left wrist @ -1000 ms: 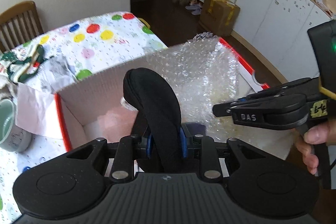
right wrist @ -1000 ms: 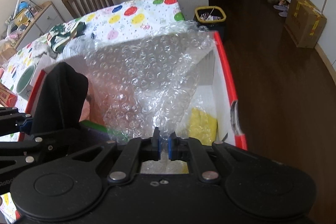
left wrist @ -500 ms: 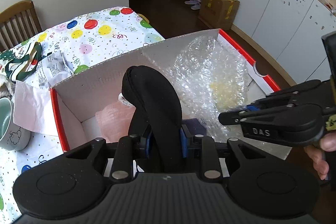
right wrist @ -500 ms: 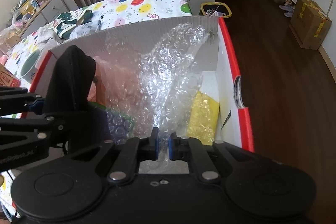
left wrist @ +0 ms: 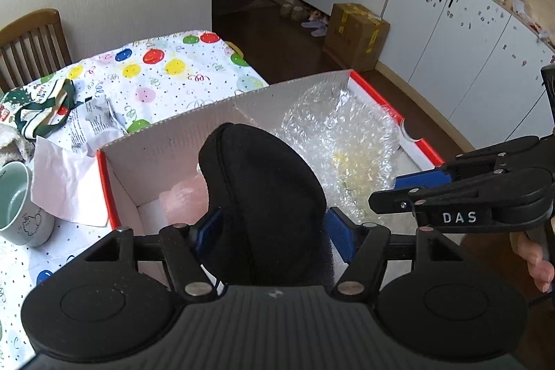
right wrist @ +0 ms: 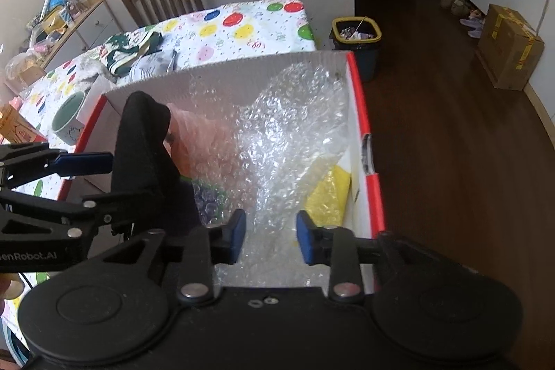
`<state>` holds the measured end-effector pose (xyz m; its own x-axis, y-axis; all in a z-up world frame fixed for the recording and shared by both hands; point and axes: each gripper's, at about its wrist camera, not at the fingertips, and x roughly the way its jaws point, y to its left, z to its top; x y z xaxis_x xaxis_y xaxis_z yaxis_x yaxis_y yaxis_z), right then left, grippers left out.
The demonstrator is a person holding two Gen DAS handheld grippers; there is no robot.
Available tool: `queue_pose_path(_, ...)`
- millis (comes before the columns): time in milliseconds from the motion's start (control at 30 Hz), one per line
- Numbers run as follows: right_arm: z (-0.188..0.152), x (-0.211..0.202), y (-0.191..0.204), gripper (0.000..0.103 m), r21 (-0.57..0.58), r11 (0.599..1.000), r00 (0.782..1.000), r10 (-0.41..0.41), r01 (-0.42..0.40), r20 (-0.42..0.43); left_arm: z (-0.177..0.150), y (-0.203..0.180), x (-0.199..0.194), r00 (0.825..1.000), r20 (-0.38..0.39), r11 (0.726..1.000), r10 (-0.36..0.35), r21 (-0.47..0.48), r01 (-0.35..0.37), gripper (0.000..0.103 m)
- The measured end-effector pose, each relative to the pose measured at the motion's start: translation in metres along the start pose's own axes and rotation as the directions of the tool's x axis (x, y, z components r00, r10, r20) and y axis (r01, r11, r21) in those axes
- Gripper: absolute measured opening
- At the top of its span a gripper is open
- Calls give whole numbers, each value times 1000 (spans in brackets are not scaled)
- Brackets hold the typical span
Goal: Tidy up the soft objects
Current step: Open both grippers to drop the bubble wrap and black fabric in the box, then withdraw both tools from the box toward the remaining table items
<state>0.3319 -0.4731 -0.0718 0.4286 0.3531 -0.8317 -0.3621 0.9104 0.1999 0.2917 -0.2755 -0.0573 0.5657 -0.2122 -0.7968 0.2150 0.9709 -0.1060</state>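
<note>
Both claws, clamped a second ago, are opening now: my left claw (left wrist: pixel 270 227) spreads its blue pads off the black pouch (left wrist: pixel 263 196), which stands upright between them inside the red-edged box (right wrist: pixel 360 113) on the tabletop (left wrist: pixel 166 75). My right claw (right wrist: pixel 267 236) parts around the bubble wrap (right wrist: pixel 291 141), which sags over a yellow item (right wrist: pixel 329 196). A mug (left wrist: pixel 20 203) sits beside the box.

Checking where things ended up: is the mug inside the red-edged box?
No, the mug stands on the tablecloth outside the box, beside its left wall.
</note>
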Motion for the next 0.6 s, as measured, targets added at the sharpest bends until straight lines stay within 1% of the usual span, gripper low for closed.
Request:
queue_pose_path(167, -1, -13, 1, 34, 5, 1000, 1000, 15, -15, 17, -2, -1, -19, 999, 44, 1000, 5, 10, -5, 66)
queue_pose_path(200, -1, -16, 2, 37, 4, 1000, 1000, 17, -17, 21, -3, -1, -23, 999, 53, 1000, 7, 11, -7, 66)
queue_pose_path(233, -1, -19, 3, 46, 3, 1000, 999, 18, -18, 26, -4, -1, -27, 998, 63, 1000, 10, 13, -10, 66)
queue_pose_path(267, -1, -22, 4, 51, 0, 1000, 999, 20, -20, 34, -4, 0, -32, 997, 73, 1000, 12, 14, -13, 66)
queue_pose_path(300, -1, -25, 6, 58, -3, 1000, 999, 23, -23, 41, -5, 1, -36, 997, 82, 1000, 14, 13, -15, 66)
queue_pose_path(400, -1, -34, 11, 60, -11, 1000, 998, 29, -29, 56, -7, 6, -50, 994, 111, 1000, 20, 10, -21, 66)
queue_pose_path(433, -1, -36, 12, 63, -11, 999, 998, 35, -35, 60, -8, 9, -56, 992, 121, 1000, 27, 7, -28, 67)
queue_pose_path(500, 0, -41, 16, 63, -16, 999, 997, 42, -42, 64, -9, 14, -66, 990, 136, 1000, 21, 0, -21, 71)
queue_pose_path(567, 0, -47, 22, 69, -28, 999, 996, 47, -45, 75, -10, 21, -75, 989, 150, 1000, 13, -4, -12, 74)
queue_pose_path(600, 1, -50, 24, 76, -32, 998, 996, 47, -45, 82, -11, 24, -80, 987, 159, 1000, 12, -6, -11, 74)
